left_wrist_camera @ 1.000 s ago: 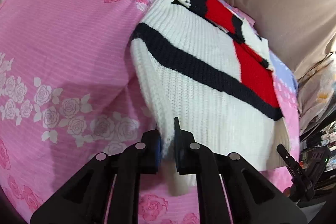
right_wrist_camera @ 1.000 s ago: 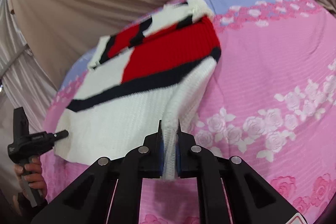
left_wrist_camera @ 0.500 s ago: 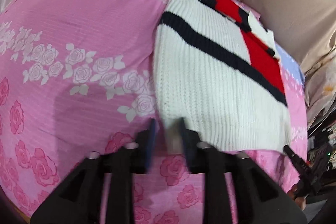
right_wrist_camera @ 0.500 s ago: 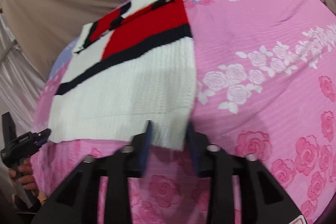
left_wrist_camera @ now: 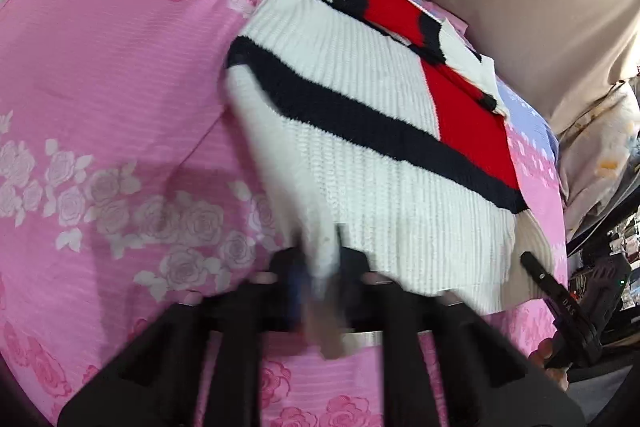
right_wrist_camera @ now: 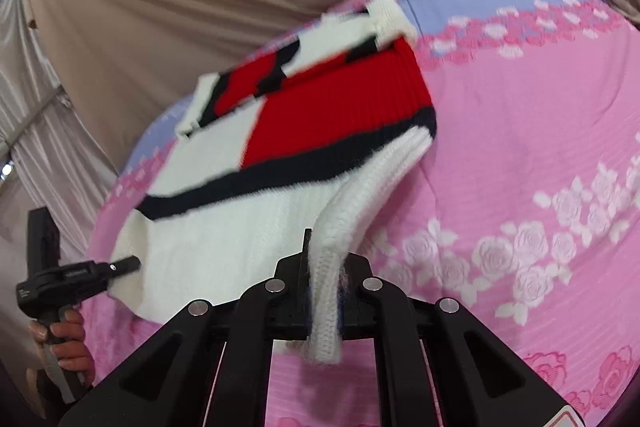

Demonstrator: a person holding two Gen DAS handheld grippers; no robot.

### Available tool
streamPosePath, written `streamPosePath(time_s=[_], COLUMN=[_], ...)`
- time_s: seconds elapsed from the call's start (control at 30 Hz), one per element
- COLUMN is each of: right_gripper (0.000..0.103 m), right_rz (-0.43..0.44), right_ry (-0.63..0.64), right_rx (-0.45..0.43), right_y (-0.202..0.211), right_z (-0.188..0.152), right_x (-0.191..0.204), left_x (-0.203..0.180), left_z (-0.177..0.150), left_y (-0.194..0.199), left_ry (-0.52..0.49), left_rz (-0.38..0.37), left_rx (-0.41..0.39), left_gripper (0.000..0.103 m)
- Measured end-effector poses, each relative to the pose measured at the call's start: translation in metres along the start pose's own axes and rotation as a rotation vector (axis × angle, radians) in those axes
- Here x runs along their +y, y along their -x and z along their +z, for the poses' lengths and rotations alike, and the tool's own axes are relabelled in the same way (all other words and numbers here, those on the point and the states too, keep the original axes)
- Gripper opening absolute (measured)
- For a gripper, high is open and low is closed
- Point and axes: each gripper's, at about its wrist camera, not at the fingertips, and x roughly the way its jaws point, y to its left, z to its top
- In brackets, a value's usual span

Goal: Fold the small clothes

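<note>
Covering the bed: one pink bedsheet (left_wrist_camera: 120,75), rose-printed, with a lilac band at the far edge. Lying on it, near corners lifting: one ribbed knit sweater (left_wrist_camera: 360,131), white with a navy stripe and red blocks. Clamping its left hem corner: left tongs (left_wrist_camera: 320,279), blurred there, showing sharper in the right view (right_wrist_camera: 120,265). Pinching the bunched right corner: right tongs (right_wrist_camera: 326,267). Gripping a handle, right view only: one hand (right_wrist_camera: 64,343).
</note>
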Motion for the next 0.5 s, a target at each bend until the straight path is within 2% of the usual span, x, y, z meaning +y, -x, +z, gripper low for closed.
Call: streamPosePath(time_s=[0.07, 0.17, 0.27, 0.37, 0.43, 0.5], right_gripper=[0.007, 0.007, 0.006, 0.006, 0.006, 0.006], right_rz=[0.027, 0.010, -0.015, -0.065, -0.037, 0.003], right_ry=[-0.008, 0.022, 0.051, 0.099, 0.118, 0.140], right_rx=[-0.052, -0.084, -0.051, 0.025, 0.072, 0.063], right_y=[0.026, 0.064, 0.092, 0.113, 0.128, 0.144], right_z=[0.005, 0.001, -0.015, -0.041, -0.058, -0.059], right_x=[0.002, 0.003, 0.000, -0.002, -0.004, 0.002], left_x=[-0.002, -0.002, 0.001, 0.000, 0.002, 0.004], left_z=[0.000, -0.010, -0.030, -0.059, -0.075, -0.081], left_y=[0.020, 0.058, 0.085, 0.105, 0.116, 0.130], left_ry=[-0.021, -0.055, -0.097, -0.155, -0.167, -0.157], left_rz=[0.009, -0.001, -0.032, -0.048, -0.077, -0.116], left_rx=[-0.048, -0.099, -0.087, -0.055, -0.026, -0.021], left_gripper=[0.007, 0.006, 0.006, 0.006, 0.006, 0.006])
